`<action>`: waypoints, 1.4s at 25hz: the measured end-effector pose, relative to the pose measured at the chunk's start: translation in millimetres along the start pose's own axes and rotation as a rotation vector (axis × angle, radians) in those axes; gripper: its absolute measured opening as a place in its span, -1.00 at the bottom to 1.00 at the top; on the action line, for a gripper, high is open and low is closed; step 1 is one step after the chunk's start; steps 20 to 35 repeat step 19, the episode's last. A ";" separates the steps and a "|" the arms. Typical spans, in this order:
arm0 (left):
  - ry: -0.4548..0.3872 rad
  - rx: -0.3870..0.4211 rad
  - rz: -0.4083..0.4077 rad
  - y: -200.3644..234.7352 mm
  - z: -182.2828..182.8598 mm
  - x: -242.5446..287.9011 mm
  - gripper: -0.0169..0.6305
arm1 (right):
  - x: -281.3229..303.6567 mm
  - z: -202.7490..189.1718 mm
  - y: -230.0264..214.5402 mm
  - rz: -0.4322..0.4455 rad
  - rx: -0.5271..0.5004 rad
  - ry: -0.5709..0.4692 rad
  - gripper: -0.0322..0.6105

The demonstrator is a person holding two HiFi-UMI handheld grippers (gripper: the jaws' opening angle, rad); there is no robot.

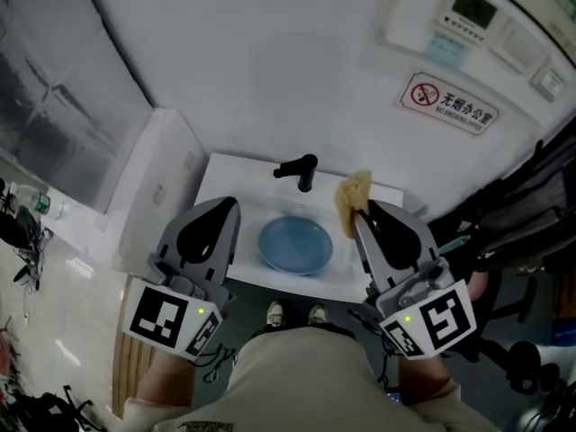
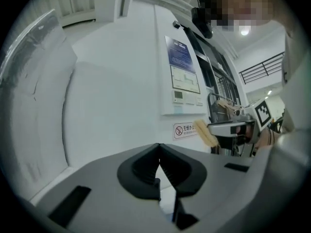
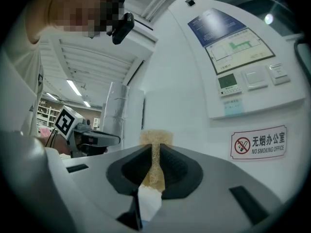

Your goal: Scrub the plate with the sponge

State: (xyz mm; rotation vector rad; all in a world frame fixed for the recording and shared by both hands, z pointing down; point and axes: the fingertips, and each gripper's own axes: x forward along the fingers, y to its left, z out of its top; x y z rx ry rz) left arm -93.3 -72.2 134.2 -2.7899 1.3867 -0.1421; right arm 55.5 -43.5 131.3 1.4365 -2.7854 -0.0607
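A round blue plate (image 1: 295, 246) lies in the white sink (image 1: 236, 176), below the black faucet (image 1: 300, 170). My left gripper (image 1: 229, 205) is held above the sink's left side, left of the plate. Its jaws are shut with nothing between them (image 2: 159, 160). Over the sink's right side, my right gripper (image 1: 364, 209) is shut on a yellow sponge (image 1: 352, 198), which sticks up past the jaw tips (image 3: 155, 139). In the left gripper view the sponge (image 2: 206, 131) shows at the tip of the right gripper (image 2: 233, 128). Neither gripper touches the plate.
A no-smoking sign (image 1: 450, 104) and a control panel (image 1: 473, 9) hang on the white wall behind the sink. Dark equipment (image 1: 531, 232) stands at the right. A white boxed column (image 1: 153, 178) adjoins the sink's left. The person's shoes (image 1: 293, 313) stand in front of the sink.
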 end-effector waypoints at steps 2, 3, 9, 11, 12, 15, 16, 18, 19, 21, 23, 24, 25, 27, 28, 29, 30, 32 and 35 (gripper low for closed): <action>0.009 0.016 -0.007 -4.6 -1.0 -2.7 -0.93 | -6.3 2.8 2.3 0.000 0.010 -0.003 -0.72; 0.014 0.016 -0.013 -7.3 -2.6 -3.5 -0.93 | -9.3 3.3 2.9 0.000 0.015 -0.001 -0.72; 0.054 -0.001 -0.034 -19.9 -21.0 -4.0 -0.93 | -20.0 -4.4 7.4 0.002 0.014 0.030 -0.72; 0.061 0.022 -0.027 -19.5 -24.9 -3.9 -0.93 | -22.6 -6.6 10.3 -0.010 -0.032 0.049 -0.72; 0.066 0.039 -0.017 -17.1 -26.6 -3.5 -0.93 | -23.1 -6.9 11.8 -0.019 -0.067 0.058 -0.71; 0.072 0.071 0.011 -8.7 -28.1 -3.0 -0.93 | -21.5 -7.3 15.0 -0.026 -0.116 0.069 -0.71; 0.072 0.074 0.014 -7.2 -27.8 -3.6 -0.93 | -20.6 -7.6 15.9 -0.022 -0.110 0.067 -0.71; 0.070 0.072 0.016 -5.9 -27.7 -5.0 -0.93 | -19.6 -8.3 17.4 -0.014 -0.093 0.064 -0.71; 0.068 0.070 0.015 -5.6 -27.8 -5.7 -0.93 | -19.2 -8.7 18.0 -0.010 -0.085 0.063 -0.71; 0.068 0.070 0.015 -5.6 -27.8 -5.7 -0.93 | -19.2 -8.7 18.0 -0.010 -0.085 0.063 -0.71; 0.068 0.070 0.015 -5.6 -27.8 -5.7 -0.93 | -19.2 -8.7 18.0 -0.010 -0.085 0.063 -0.71; 0.068 0.070 0.015 -5.6 -27.8 -5.7 -0.93 | -19.2 -8.7 18.0 -0.010 -0.085 0.063 -0.71; 0.068 0.070 0.015 -5.6 -27.8 -5.7 -0.93 | -19.2 -8.7 18.0 -0.010 -0.085 0.063 -0.71; 0.068 0.070 0.015 -5.6 -27.8 -5.7 -0.93 | -19.2 -8.7 18.0 -0.010 -0.085 0.063 -0.71; 0.068 0.070 0.015 -5.6 -27.8 -5.7 -0.93 | -19.2 -8.7 18.0 -0.010 -0.085 0.063 -0.71; 0.068 0.070 0.015 -5.6 -27.8 -5.7 -0.93 | -19.2 -8.7 18.0 -0.010 -0.085 0.063 -0.71; 0.068 0.070 0.015 -5.6 -27.8 -5.7 -0.93 | -19.2 -8.7 18.0 -0.010 -0.085 0.063 -0.71; 0.068 0.070 0.015 -5.6 -27.8 -5.7 -0.93 | -19.2 -8.7 18.0 -0.010 -0.085 0.063 -0.71; 0.068 0.070 0.015 -5.6 -27.8 -5.7 -0.93 | -19.2 -8.7 18.0 -0.010 -0.085 0.063 -0.71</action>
